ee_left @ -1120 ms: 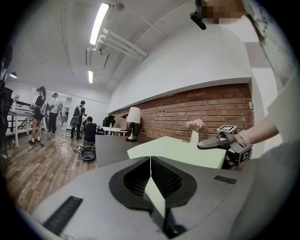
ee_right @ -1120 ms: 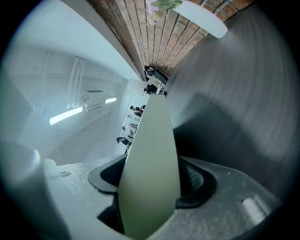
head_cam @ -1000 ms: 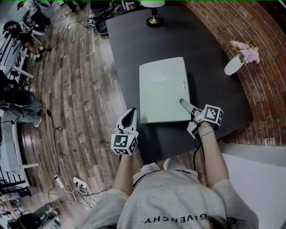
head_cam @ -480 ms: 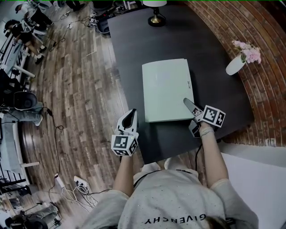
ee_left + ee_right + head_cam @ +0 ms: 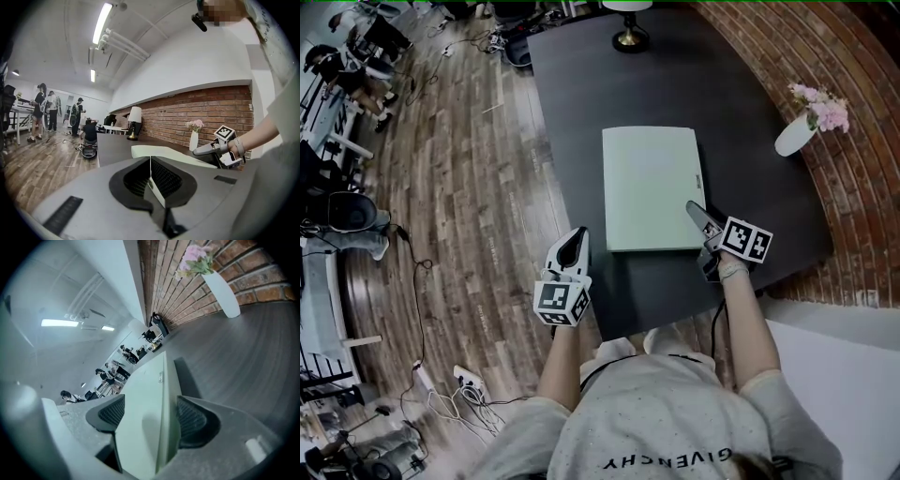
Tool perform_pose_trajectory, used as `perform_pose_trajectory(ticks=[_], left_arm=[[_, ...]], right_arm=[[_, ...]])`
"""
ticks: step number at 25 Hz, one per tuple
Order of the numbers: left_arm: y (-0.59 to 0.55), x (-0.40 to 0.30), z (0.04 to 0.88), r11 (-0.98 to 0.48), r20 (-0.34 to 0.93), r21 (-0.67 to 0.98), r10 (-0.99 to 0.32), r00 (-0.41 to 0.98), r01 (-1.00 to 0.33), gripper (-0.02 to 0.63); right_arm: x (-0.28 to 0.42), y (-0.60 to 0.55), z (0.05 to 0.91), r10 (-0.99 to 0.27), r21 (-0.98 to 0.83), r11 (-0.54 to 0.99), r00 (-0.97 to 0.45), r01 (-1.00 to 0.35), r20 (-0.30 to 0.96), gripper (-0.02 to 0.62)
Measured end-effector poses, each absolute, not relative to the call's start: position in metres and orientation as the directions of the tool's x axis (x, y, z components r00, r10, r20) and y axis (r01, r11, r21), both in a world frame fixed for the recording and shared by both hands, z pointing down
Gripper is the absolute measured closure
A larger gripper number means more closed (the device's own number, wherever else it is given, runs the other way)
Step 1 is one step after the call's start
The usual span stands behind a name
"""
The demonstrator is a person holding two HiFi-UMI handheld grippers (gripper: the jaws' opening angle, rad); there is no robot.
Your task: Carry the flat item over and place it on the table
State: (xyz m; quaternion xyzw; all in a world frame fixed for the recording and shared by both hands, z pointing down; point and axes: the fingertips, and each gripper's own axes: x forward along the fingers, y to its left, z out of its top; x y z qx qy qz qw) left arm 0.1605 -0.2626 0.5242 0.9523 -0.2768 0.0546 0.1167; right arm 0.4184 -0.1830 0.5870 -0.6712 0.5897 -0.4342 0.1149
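The item [image 5: 652, 187], pale green and flat, lies on the dark table [image 5: 581, 84], about the middle of it, long sides running from 12 to 6 o'clock.

My right tongs [image 5: 701, 225] are at the item's 5 o'clock corner. Their jaws stand wide apart, with the item's near edge between them. One jaw reaches in over the top face toward 11 o'clock; the other is below, by the table. In the right gripper view the item fills most of the gap between the pads. There is a dark sliver beside the right-hand pad, so I read no squeeze on the item.

My left tongs [image 5: 574, 242] are off the item's 7 o'clock corner, near it but apart, about at the table's left edge, with the wooden floor [image 5: 459, 187] beside them. Their jaws are closed together with nothing between them. They point toward 12 o'clock.

A white vase [image 5: 792, 136] with pink flowers stands at 2 o'clock from the item, well apart from it. A lamp [image 5: 628, 37] stands at 12 o'clock, at the table's far end.
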Motion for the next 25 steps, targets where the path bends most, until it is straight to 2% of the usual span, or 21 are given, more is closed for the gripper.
perform_pose_trajectory(ticks=[8,9,13,17,20,25], left_arm=[[-0.26,0.158,0.526,-0.818,0.174,0.195,-0.514,0.84,-0.541,0.604],[-0.26,0.157,0.526,-0.818,0.175,0.195,-0.514,0.84,-0.542,0.604],[-0.26,0.157,0.526,-0.82,0.177,0.194,-0.511,0.841,-0.538,0.604],[-0.26,0.16,0.525,-0.827,0.171,0.196,-0.5,0.849,-0.527,0.604],[-0.261,0.164,0.521,-0.834,0.165,0.195,-0.491,0.856,-0.516,0.604],[-0.263,0.171,0.513,-0.845,0.151,0.192,-0.477,0.866,-0.499,0.604]], right_arm=[[0.423,-0.173,0.585,-0.893,-0.648,-0.293,-0.04,-0.703,0.447,0.262],[0.424,-0.171,0.584,-0.894,-0.638,-0.296,-0.03,-0.711,0.448,0.277],[0.43,-0.164,0.571,-0.902,-0.566,-0.289,0.021,-0.772,0.432,0.442],[0.425,-0.161,0.553,-0.914,-0.504,-0.257,0.038,-0.825,0.403,0.536],[0.418,-0.161,0.54,-0.923,-0.451,-0.218,0.034,-0.866,0.382,0.591],[0.403,-0.161,0.518,-0.939,-0.368,-0.149,0.015,-0.918,0.342,0.598]])
